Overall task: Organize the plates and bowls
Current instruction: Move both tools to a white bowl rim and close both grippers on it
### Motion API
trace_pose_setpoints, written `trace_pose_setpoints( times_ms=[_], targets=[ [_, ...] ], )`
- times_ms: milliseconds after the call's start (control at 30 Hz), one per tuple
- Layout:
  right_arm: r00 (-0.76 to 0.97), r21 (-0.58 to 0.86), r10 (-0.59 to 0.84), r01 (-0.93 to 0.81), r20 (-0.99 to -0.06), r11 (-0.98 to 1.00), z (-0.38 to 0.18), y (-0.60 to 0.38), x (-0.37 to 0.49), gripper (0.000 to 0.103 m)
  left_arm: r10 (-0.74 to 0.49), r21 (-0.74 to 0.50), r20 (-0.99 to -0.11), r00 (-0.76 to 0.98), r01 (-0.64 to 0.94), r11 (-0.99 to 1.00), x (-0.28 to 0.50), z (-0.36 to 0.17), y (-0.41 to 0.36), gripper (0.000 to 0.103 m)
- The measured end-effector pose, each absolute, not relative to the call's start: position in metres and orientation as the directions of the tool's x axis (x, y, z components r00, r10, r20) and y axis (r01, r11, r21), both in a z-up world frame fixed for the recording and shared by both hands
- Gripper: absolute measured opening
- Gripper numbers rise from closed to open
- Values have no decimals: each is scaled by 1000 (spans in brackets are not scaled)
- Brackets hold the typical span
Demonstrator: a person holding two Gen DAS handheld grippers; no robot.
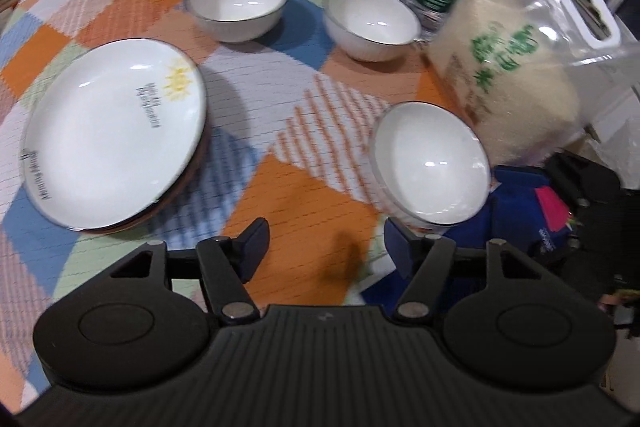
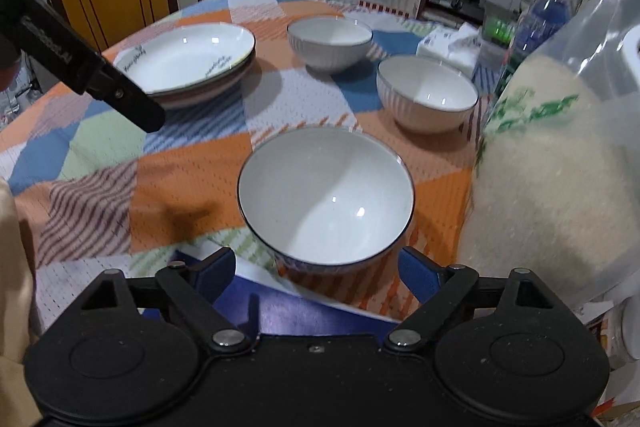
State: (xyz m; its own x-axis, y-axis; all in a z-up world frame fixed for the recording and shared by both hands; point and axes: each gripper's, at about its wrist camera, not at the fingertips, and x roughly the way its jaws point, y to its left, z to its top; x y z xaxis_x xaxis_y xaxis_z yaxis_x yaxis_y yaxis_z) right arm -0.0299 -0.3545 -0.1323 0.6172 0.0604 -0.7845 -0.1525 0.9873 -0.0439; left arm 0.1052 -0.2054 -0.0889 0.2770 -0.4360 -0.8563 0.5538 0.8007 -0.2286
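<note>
Green Chinese characters on rice bag (image 1: 505, 57), plate (image 1: 116, 131) script illegible

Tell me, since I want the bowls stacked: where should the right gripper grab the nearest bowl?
Probably the near rim of the nearest bowl, one finger inside, one outside. It stands upright and empty directly ahead of the open right gripper, and looks too wide to straddle.

Indoor light from above gives small glare spots in the bowls (image 2: 326, 197), soft shadows beside the plates (image 1: 114, 133), blurred and bent frame edges.
</note>
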Motion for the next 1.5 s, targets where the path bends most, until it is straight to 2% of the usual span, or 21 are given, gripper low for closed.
trace_pose_setpoints(
  times_ms=[133, 467, 567, 600, 633, 700, 1033, 1300, 1500],
  targets=[
    [613, -19, 63, -127, -787, 992, -144, -359, -18, 91, -472, -252, -835, 282, 566, 785, 106, -94, -225, 70],
    [638, 4, 78, -117, -766, 993, -165, -361, -2, 98, -466, -285, -853, 234, 538, 793, 120, -138, -258, 70],
    [639, 42, 98, -103, -763, 994, -170, -364, 2, 98, -482, -314, -847, 225, 521, 794, 119, -147, -259, 66],
    [641, 52, 105, -101, -761, 994, -171, -365, 3, 98, -491, -324, -842, 223, 520, 791, 119, -148, -259, 58],
    [644, 54, 107, -101, -758, 993, -172, -364, 4, 98, -502, -337, -837, 218, 519, 786, 119, -150, -259, 39],
    [648, 42, 101, -106, -755, 993, -172, -363, 4, 98, -537, -380, -821, 193, 518, 766, 120, -151, -259, 24],
    [684, 2, 86, -123, -725, 992, -155, -348, 1, 98, -505, -291, -827, 247, 581, 760, 112, -123, -252, 23],
    [726, 16, 119, -148, -678, 989, -130, -328, 22, 98, -502, -304, -822, 268, 539, 786, 140, -94, -219, 24],
    [741, 10, 145, -184, -655, 983, -131, -313, 48, 98, -465, -274, -835, 295, 510, 816, 161, -94, -203, 24]
  ],
)
